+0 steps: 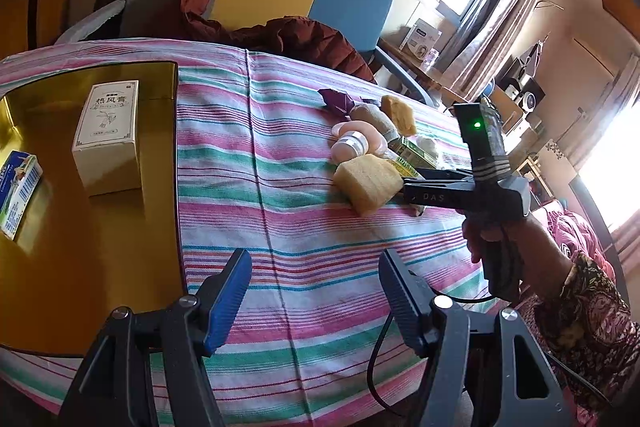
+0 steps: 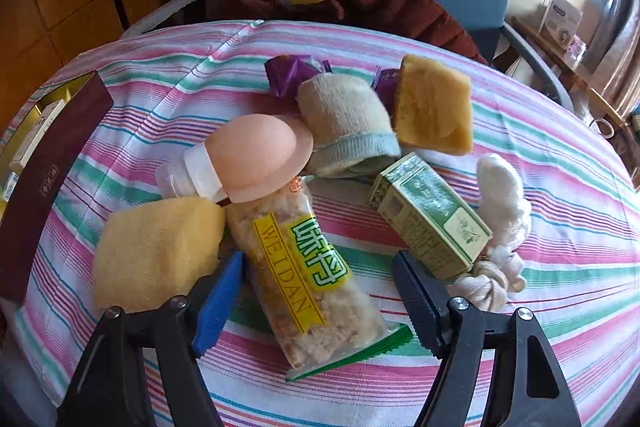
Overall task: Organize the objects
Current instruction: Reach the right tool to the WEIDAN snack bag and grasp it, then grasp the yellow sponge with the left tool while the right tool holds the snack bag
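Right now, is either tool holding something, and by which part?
Nothing is held. The right tool stands open around the snack packet, its pads not pressing. The left tool is open over the striped cloth.

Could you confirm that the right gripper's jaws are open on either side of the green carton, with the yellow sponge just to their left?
Not quite: the right gripper straddles the WEIDAN snack packet, not the green carton, which lies beyond the right-hand jaw. The yellow sponge is just left of the jaws, as the right wrist view shows.

The blue-and-white carton (image 1: pixel 18 193) is cut off by the left edge.
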Motion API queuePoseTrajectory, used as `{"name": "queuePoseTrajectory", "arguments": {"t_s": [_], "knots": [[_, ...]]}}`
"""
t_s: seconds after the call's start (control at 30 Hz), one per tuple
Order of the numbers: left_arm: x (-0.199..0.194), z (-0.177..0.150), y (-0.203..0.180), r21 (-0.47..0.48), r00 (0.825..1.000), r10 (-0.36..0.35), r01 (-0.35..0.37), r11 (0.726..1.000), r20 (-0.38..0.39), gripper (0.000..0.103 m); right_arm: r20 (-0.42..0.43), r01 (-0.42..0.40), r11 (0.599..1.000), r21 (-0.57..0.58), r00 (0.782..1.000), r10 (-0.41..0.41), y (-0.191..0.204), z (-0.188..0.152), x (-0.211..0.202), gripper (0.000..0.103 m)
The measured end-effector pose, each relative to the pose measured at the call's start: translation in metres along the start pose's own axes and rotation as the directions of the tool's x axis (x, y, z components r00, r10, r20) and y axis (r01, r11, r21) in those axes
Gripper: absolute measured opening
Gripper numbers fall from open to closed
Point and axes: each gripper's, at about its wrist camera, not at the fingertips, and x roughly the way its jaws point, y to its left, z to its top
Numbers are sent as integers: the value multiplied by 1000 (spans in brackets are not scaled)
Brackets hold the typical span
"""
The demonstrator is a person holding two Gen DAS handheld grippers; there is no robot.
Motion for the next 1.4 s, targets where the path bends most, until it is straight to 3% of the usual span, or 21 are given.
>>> {"name": "queuePoseTrajectory", "arguments": {"t_s": [0.17,0.33,0.47,0.6,0.73,1.03,1.1,1.23,1.4], "knots": [[3,-1,-3,3,1000,-1,1,1000,-15,67,-26,-22,1000,17,999,23,-1,-2,0,54],[7,3,-11,28,1000,2,-1,1000,-28,67,-101,-14,998,62,995,20,-19,-11,-9,45],[19,13,-25,79,999,21,-18,997,-41,67,-119,-32,992,120,992,46,-40,-23,-15,45],[44,30,-45,153,997,28,-17,988,-69,67,-83,-54,991,124,994,65,-47,-34,-21,45],[86,44,-71,259,983,46,1,966,-176,67,-55,-59,991,122,996,66,-45,-36,-24,46],[146,58,-89,415,966,157,-59,908,-206,70,-45,-53,987,149,997,60,-49,-39,-24,46],[153,54,-85,409,962,154,-49,911,-227,70,-45,-50,988,149,997,57,-48,-39,-24,46],[145,46,-83,387,976,135,-59,920,-171,62,-48,-47,987,151,997,55,-44,-35,-20,46],[137,31,-86,402,983,152,-99,910,-102,53,-47,-34,990,139,998,41,-39,-33,-18,47]]}}
